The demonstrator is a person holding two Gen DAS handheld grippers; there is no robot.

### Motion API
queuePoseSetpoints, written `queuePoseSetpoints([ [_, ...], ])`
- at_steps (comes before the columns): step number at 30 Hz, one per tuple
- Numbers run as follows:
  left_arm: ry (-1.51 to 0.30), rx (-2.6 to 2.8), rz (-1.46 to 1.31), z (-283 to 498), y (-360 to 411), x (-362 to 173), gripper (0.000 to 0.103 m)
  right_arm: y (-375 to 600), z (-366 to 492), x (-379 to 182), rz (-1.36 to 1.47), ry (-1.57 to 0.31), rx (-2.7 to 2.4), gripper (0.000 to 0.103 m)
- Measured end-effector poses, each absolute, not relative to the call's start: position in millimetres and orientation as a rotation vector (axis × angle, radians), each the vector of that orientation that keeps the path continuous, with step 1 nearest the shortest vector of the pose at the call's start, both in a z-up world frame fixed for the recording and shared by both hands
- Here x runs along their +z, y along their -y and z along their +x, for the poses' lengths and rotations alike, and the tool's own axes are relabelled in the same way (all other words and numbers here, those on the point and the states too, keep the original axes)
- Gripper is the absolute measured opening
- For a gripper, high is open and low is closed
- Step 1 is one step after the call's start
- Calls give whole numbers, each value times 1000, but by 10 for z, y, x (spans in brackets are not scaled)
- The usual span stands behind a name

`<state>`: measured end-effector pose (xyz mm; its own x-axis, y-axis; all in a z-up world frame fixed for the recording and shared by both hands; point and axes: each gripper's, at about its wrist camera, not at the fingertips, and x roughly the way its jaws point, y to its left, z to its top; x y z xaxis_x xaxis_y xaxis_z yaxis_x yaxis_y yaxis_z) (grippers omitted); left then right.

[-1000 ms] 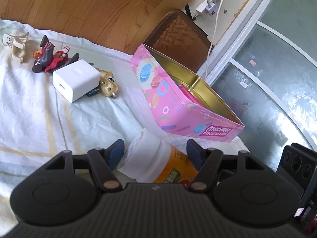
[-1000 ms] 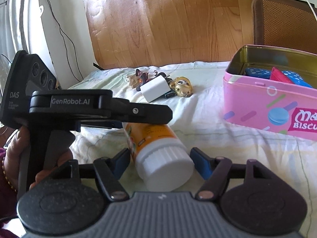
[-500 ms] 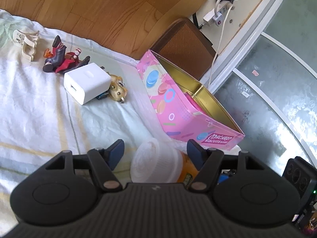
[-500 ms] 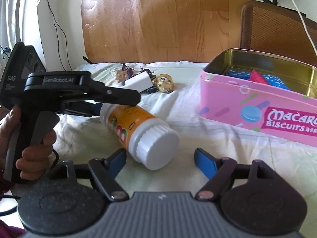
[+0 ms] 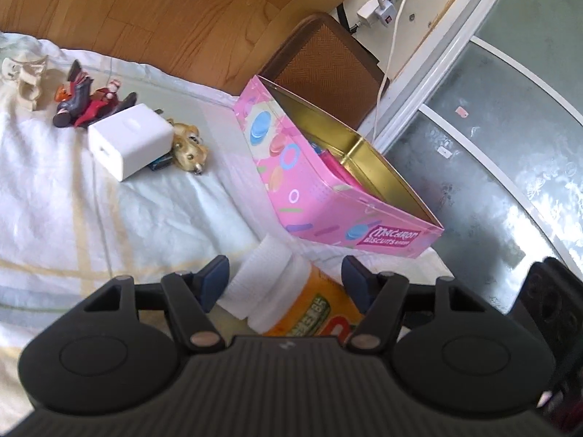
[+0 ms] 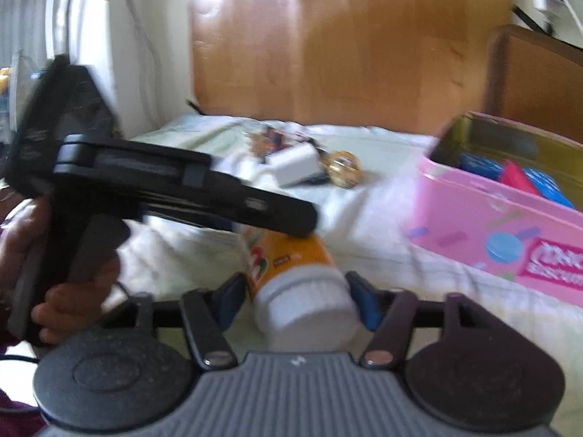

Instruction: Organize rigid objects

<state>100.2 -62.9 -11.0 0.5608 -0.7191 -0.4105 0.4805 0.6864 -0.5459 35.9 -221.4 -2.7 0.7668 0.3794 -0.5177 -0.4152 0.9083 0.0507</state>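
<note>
We see the right gripper (image 6: 297, 296) closing around the white cap of the orange bottle (image 6: 291, 266), which lies on the bed sheet (image 5: 109, 211), long axis toward eleven o'clock. Our left gripper (image 5: 286, 280) closes around its body. At two o'clock, the pink tin (image 6: 473, 225) holds blue and red items.

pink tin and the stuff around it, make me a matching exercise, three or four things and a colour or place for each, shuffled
Things:
1. biscuit tin
2. charger block
3. bottle
4. figurine

Descriptions:
A. white, lying on the cloth
B. gold, right beside the charger block
C. pink outside, gold inside
D. orange with a white cap, lying between the right tool's closing jaws

Pairs: 1-C, 2-A, 3-D, 4-B
</note>
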Motion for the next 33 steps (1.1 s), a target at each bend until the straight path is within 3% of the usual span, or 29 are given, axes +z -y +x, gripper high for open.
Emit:
queuePoseSetpoints([
  [13, -502, -847, -288, 1511, 1387, 739, 69, 2644, 462, 434, -141, -243, 177, 53],
  [25, -618, -723, -223, 2138, 2013, 499, 72, 3287, 1327, 220, 14, -423, 120, 53],
  [27, -633, -726, -239, 2143, 1950, 446, 73, 3324, 1452, 175, 1, -442, 65, 59],
  [28, -629, -731, -242, 2120, 1931, 443, 73, 3347, 1481, 167, -1, -437, 15, 68],
  [33, -573, -726, -210, 1954, 1887, 559, 73, 3445, 1398, 171, 47, -376, -124, 71],
])
